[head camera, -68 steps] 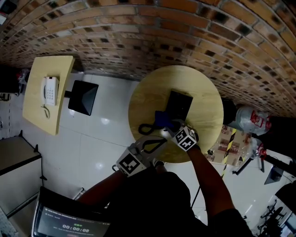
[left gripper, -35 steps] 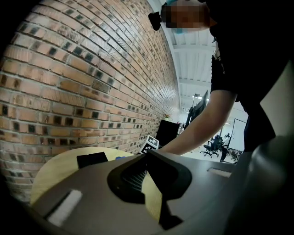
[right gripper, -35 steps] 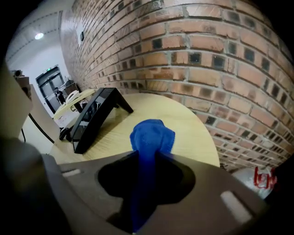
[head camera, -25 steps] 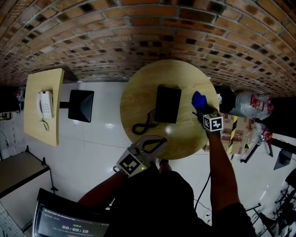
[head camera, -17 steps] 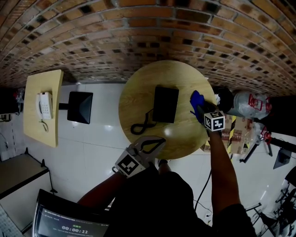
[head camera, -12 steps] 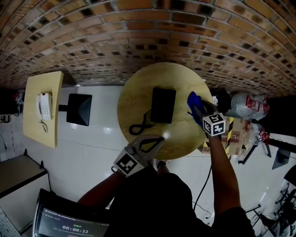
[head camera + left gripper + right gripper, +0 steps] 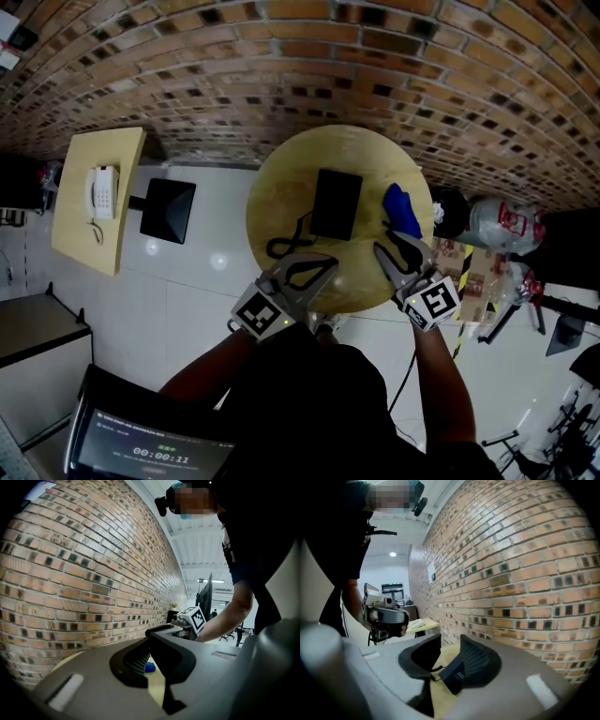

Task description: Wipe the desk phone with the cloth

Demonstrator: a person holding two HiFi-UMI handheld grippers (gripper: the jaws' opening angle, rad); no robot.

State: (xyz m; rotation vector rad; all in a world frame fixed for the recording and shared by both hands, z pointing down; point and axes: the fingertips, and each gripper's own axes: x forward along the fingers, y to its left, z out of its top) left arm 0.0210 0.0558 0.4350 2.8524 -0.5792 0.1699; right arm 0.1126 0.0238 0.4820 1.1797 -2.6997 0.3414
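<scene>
The right tongs have let the cloth drop onto the tabletop just right of the phone and have pulled back, jaws just now closing partway on nothing. The left tongs hover open and empty. The wiping looks finished.

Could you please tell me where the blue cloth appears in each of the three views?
Head view: the blue cloth lies near the round table's right edge, to the right of the black phone.
Left gripper view: the cloth shows as a small blue patch low in the centre, between the jaws.
Right gripper view: not in it.
Shared landmark: the brick wall, seen in all three views.
</scene>
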